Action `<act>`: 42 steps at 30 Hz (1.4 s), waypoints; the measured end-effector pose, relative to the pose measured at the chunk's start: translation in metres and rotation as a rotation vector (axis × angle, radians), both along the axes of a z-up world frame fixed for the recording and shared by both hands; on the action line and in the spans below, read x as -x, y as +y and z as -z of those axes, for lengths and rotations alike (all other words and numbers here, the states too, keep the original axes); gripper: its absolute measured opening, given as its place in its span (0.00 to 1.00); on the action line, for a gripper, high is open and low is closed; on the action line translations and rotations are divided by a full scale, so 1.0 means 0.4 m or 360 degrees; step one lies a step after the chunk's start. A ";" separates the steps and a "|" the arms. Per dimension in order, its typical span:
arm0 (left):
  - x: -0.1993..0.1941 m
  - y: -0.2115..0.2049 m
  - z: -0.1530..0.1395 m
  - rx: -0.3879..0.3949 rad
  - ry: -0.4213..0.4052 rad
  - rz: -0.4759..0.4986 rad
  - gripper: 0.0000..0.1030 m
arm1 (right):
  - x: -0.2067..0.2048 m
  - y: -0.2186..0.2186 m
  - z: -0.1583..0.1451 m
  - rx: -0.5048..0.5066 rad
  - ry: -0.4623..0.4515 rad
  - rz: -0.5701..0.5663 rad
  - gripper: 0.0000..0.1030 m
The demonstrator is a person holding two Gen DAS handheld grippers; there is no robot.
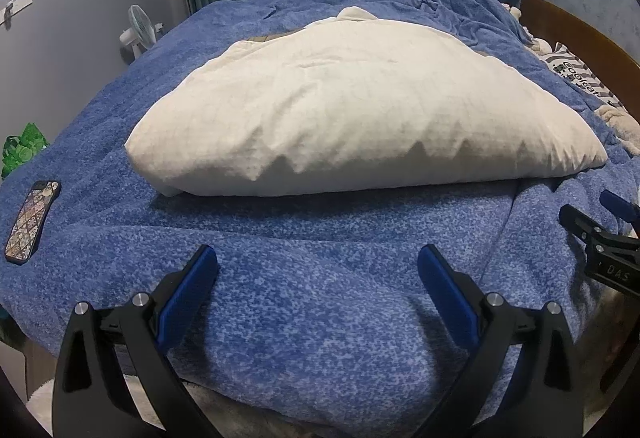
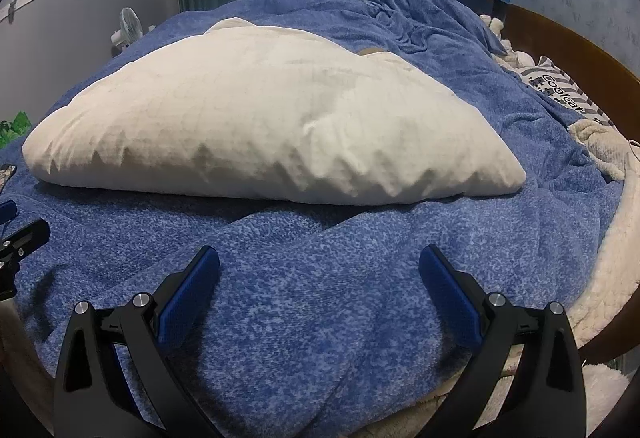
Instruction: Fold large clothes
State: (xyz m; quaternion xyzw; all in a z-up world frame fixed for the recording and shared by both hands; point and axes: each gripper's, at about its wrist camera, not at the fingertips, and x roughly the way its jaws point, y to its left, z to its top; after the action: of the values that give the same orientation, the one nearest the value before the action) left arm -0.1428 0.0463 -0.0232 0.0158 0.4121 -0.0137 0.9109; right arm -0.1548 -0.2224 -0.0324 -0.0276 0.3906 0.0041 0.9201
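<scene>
A large cream quilted garment (image 1: 352, 106) lies folded flat in a wide wedge on the blue fleece blanket (image 1: 320, 278) of the bed; it also shows in the right wrist view (image 2: 260, 126). My left gripper (image 1: 318, 262) is open and empty, hovering over the blanket in front of the garment's near edge. My right gripper (image 2: 319, 262) is open and empty too, over a ridge in the blanket near the garment's near right part. The right gripper's fingers (image 1: 592, 234) show at the right edge of the left wrist view.
A phone (image 1: 32, 220) lies on the blanket at the left. A green bag (image 1: 24, 150) sits beyond the bed's left side. A fan (image 1: 138, 30), curtains and a chair stand behind. Bunched blanket, a striped pillow (image 2: 568, 94) and a wooden headboard (image 2: 580, 50) are at right.
</scene>
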 end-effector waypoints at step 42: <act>-0.009 -0.031 0.009 -0.0006 0.0053 0.0030 0.94 | -0.015 0.005 0.016 0.0005 0.0025 0.0019 0.94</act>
State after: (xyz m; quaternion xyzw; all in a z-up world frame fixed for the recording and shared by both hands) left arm -0.1391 0.0339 -0.0266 0.0212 0.4269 -0.0216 0.9038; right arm -0.1489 -0.2203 -0.0386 -0.0266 0.3980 -0.0018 0.9170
